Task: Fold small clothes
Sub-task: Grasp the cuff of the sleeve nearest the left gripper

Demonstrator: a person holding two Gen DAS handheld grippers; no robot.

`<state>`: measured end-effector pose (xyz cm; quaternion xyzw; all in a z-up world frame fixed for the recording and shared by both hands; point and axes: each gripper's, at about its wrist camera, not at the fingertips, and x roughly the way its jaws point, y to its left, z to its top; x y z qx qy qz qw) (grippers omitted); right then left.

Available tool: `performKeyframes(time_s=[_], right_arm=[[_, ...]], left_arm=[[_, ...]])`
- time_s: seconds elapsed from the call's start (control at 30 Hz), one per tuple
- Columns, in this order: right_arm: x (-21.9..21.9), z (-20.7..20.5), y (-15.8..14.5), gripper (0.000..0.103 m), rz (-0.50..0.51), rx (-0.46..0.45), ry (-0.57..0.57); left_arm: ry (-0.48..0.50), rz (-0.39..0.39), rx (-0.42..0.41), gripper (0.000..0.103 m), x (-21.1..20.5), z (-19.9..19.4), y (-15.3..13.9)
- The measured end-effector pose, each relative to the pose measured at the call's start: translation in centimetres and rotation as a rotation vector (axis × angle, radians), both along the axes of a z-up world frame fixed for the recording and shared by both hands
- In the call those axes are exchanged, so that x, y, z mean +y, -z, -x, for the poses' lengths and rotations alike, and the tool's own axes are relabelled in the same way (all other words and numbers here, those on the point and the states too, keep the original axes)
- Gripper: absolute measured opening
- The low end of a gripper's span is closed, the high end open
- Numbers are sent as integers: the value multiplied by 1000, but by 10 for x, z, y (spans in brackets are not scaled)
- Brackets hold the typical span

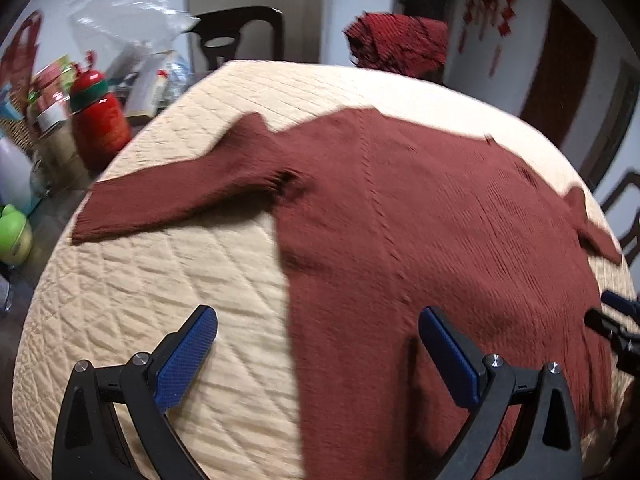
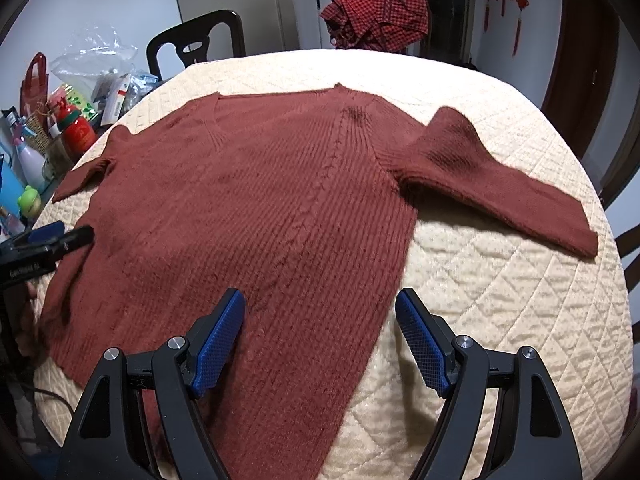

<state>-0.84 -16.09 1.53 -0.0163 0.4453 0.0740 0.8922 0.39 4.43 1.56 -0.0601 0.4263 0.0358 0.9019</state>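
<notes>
A rust-red knitted sweater (image 2: 256,208) lies flat and spread out on a cream quilted cover (image 2: 500,300), sleeves out to both sides. My right gripper (image 2: 320,320) hovers open over the sweater's lower right hem edge, nothing between its blue pads. In the left wrist view the same sweater (image 1: 420,220) fills the right half, its left sleeve (image 1: 168,196) stretched across the cover (image 1: 160,280). My left gripper (image 1: 318,336) is open above the sweater's left side edge. The left gripper (image 2: 60,236) also shows at the left rim of the right wrist view.
A red checked garment (image 2: 376,20) lies bunched at the far edge. Clutter stands at the left: a red bottle (image 1: 100,120), plastic bags, boxes, a green toy (image 1: 14,234). A dark chair (image 2: 196,44) is behind the table. The right gripper's tip (image 1: 616,316) peeks in at the left view's right rim.
</notes>
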Motion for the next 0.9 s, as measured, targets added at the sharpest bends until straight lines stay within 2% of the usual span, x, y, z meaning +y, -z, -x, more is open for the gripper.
performKeyframes(time_s=[0.13, 0.27, 0.33, 0.47, 0.53, 0.73, 0.83, 0.9], right_arm=[[6, -9, -4, 78, -5, -7, -22], [15, -17, -8, 78, -16, -19, -49], [20, -21, -10, 78, -17, -24, -58], [27, -26, -14, 78, -24, -39, -75], [30, -29, -15, 78, -25, -39, -82], [34, -33, -17, 78, -24, -44, -95], [33, -34, -17, 78, -29, -42, -93], [31, -34, -16, 78, -33, -41, -89]], left_arm=[[-114, 40, -33, 102, 40, -3, -4], [-249, 35, -55, 102, 87, -6, -4], [-313, 57, -56, 101, 110, -7, -2], [-432, 93, -36, 92, 147, -15, 9], [-454, 97, -31, 89, 152, -19, 14], [-477, 18, -11, 79, 151, -38, 15], [-484, -18, -5, 60, 151, -43, 15], [-473, -21, -8, 28, 155, -51, 12]])
